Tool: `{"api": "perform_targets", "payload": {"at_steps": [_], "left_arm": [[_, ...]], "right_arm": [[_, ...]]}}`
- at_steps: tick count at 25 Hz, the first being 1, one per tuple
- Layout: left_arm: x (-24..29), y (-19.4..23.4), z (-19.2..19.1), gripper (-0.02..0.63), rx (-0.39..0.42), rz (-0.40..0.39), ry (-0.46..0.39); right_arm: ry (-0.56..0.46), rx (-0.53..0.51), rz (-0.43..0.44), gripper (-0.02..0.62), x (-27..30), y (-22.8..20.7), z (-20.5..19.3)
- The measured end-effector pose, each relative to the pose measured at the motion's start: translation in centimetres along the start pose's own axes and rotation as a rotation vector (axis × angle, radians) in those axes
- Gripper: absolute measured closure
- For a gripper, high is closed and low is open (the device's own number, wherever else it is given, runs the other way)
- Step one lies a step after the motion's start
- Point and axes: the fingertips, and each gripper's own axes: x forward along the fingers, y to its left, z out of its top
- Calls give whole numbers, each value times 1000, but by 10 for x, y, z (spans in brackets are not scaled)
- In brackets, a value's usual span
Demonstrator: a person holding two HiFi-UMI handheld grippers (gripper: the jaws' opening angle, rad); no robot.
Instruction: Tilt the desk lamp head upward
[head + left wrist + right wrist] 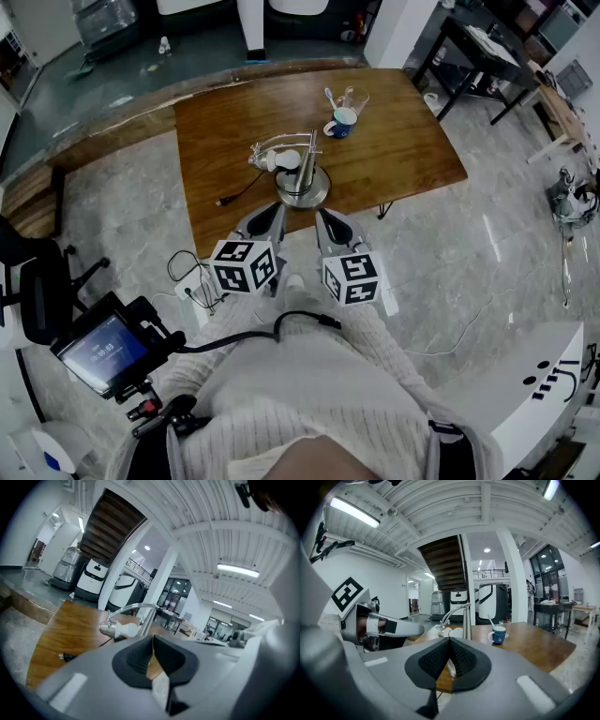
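Note:
A silver desk lamp (298, 173) stands on the near part of a wooden table (403, 150). Its post (467, 623) rises from a round base (303, 194), and a curved arm carries the white bulb head (285, 160) out to the left, roughly level. The lamp also shows in the left gripper view, head (120, 629) pointing left. My left gripper (274, 214) and right gripper (322, 219) hover side by side just short of the table's near edge, below the lamp base. Both are shut with nothing between the jaws (151, 660) (449, 660).
A blue mug (341, 122) with a spoon stands beside a clear glass (356, 99) at the table's far side. The lamp's black cord and plug (225, 201) lie on the table to the left. A power strip with cables (194, 286) sits on the floor.

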Motion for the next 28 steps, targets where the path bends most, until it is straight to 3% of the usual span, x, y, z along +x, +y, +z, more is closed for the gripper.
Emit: {"api": "perform_targets", "payload": {"at_steps": [4, 7, 11, 17, 23, 28], "left_arm": [[14, 4, 33, 597, -21, 14, -30], [40, 11, 36, 597, -28, 35, -24], [63, 26, 32, 582, -144, -8, -19], [78, 37, 42, 526, -301, -94, -8], [81, 37, 43, 457, -570, -208, 1], [81, 45, 60, 435, -819, -260, -78]], "right_arm": [[29, -147, 37, 595, 29, -8, 19], [62, -216, 74, 595, 65, -30, 10], [137, -204, 156, 423, 112, -46, -20], [231, -224, 217, 382, 149, -52, -50], [284, -305, 191, 394, 164, -50, -67], [280, -279, 198, 393, 163, -48, -67]]}}
